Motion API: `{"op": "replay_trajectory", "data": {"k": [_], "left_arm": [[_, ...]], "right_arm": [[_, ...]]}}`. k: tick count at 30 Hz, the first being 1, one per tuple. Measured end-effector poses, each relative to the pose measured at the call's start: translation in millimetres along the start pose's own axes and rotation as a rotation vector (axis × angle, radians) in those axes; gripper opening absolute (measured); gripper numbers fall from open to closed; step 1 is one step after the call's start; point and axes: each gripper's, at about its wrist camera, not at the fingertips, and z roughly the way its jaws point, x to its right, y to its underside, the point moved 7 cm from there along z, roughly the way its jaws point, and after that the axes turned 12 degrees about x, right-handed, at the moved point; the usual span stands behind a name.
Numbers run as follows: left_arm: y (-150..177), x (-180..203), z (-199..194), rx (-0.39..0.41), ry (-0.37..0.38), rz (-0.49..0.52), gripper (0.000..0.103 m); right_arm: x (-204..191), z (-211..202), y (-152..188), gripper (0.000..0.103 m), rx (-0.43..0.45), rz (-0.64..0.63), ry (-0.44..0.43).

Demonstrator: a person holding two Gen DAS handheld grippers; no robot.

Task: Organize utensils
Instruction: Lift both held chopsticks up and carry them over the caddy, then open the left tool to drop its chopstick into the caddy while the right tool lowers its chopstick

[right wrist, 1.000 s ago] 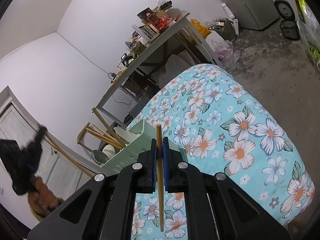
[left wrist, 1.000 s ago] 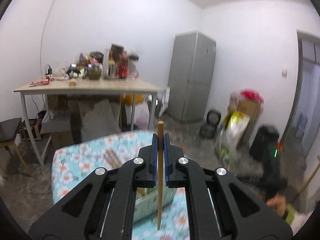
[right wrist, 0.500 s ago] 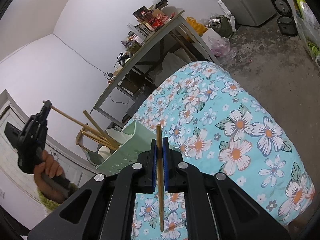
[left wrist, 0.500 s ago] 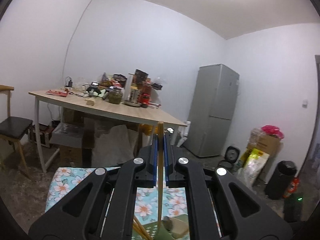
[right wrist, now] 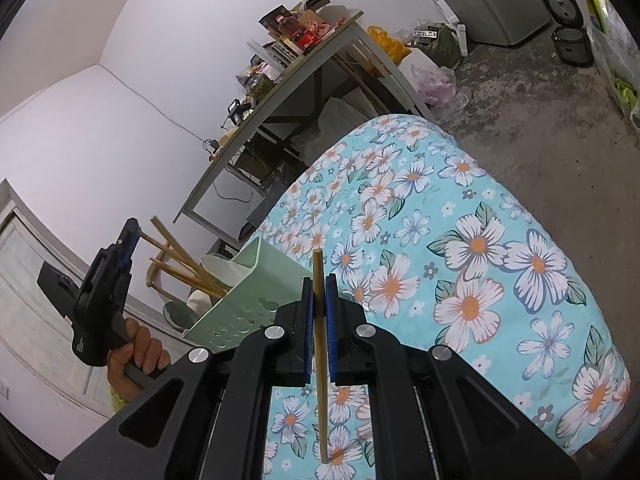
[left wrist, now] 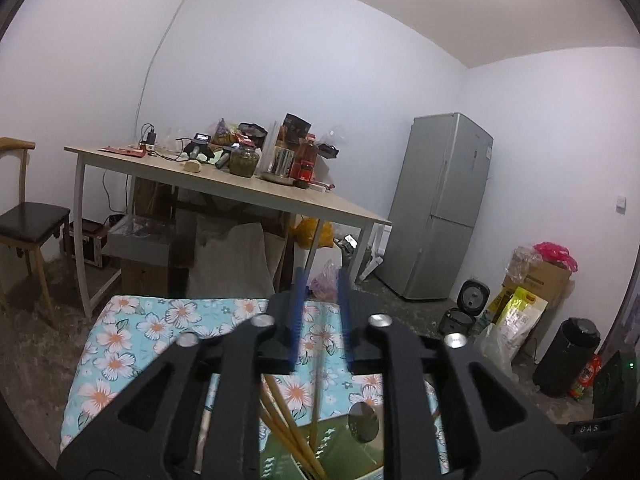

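My left gripper [left wrist: 319, 312] is open and empty above the green utensil holder [left wrist: 352, 456]. Several wooden chopsticks [left wrist: 292, 428] stand in the holder, one upright just below the open jaws. My right gripper [right wrist: 319, 312] is shut on a single wooden chopstick [right wrist: 320, 360], held upright over the floral cloth. In the right wrist view the holder [right wrist: 248, 296] sits to the left with chopsticks [right wrist: 188, 268] leaning out, and the left gripper [right wrist: 130, 234] hovers above them in a hand.
The floral tablecloth [right wrist: 460, 280] covers the work surface. A cluttered wooden table [left wrist: 240, 192] stands behind it, a chair [left wrist: 28, 220] at left, a grey fridge [left wrist: 440, 208] and bags on the floor at right. A spoon [left wrist: 362, 422] lies by the holder.
My left gripper has opened and let go of its chopstick, which now stands in the holder. The right gripper has stayed shut on its chopstick and shifted a little.
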Motion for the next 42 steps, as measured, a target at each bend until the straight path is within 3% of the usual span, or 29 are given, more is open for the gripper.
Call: {"op": "replay_trajectory", "data": {"k": [11,20,29,36,42], "left_arm": [[-18.5,-6.1,-41.0,0.025,0.001,0.009,0.05],[-3.9,-12.6,-86.5,-0.083,-0.009,0.065,0.081],[44.4,-33.5,-133.8,-0.23,0.012,0.075,0.09],[81.9,-49.7,-154.0,-0.311,0.013,-0.001,0.092],[100.3,-59.0,-158.8,-0.346,-0.006,-0.036,0.092]], "right_arm": [[-27.2,-16.2,-7.3,0.006,0.044,-0.073,-0.02],[-122.1,-51.6,-45.1,0.006,0.203,-0.324,-0.151],[-229.7,-65.6,-77.6,0.006,0.372,-0.561,-0.294],[-266.1,-16.7,-81.5,0.006,0.375,-0.663,-0.305],[-277.7,37.1,-60.4,0.006,0.34,-0.766,-0.282]]}}
